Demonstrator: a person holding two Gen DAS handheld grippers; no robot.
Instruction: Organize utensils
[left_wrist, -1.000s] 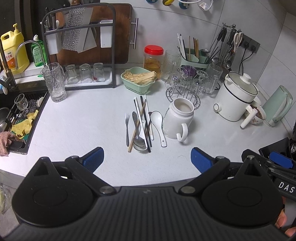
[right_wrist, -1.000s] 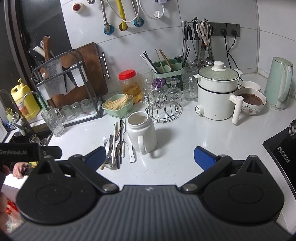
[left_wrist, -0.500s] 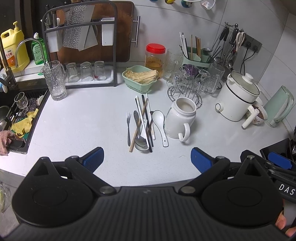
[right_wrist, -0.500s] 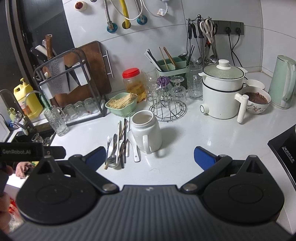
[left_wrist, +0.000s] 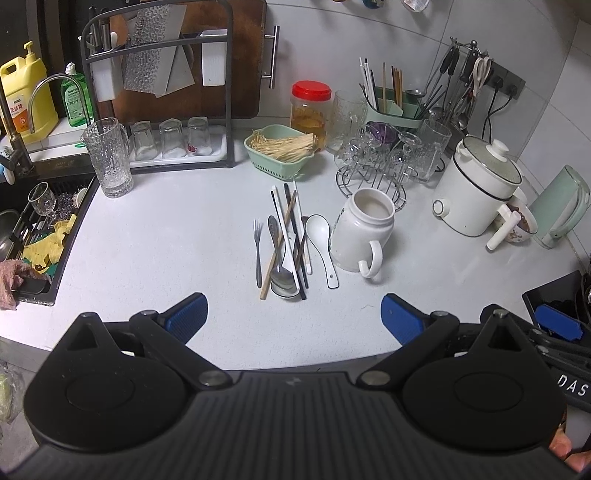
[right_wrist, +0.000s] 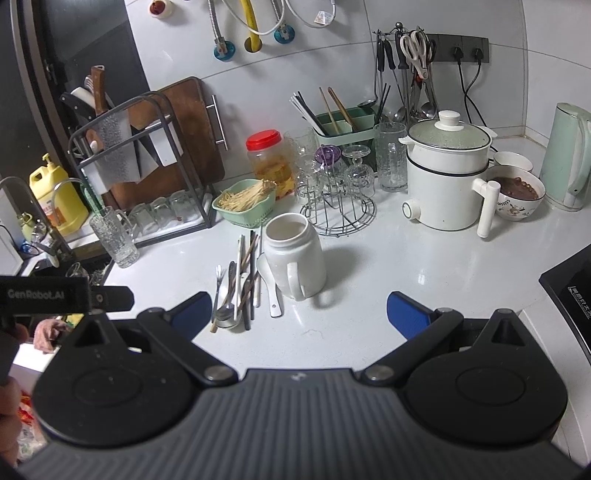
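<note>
Utensils (left_wrist: 286, 247) lie ahead of the open left gripper (left_wrist: 291, 314), untouched.

You have brought both grippers closer to the utensils on the counter.

In your left wrist view the white mug (left_wrist: 360, 236) and the pile of utensils (left_wrist: 286, 247) beside it now sit lower in the frame and nearer your left gripper (left_wrist: 293, 314) than a second ago, and the far wall items have slid down with them. In your right wrist view the same mug (right_wrist: 295, 254) and utensils (right_wrist: 240, 284) have drifted right and down towards your right gripper (right_wrist: 299, 310), whose left fingertip (right_wrist: 192, 310) now overlaps the handle ends.
</note>
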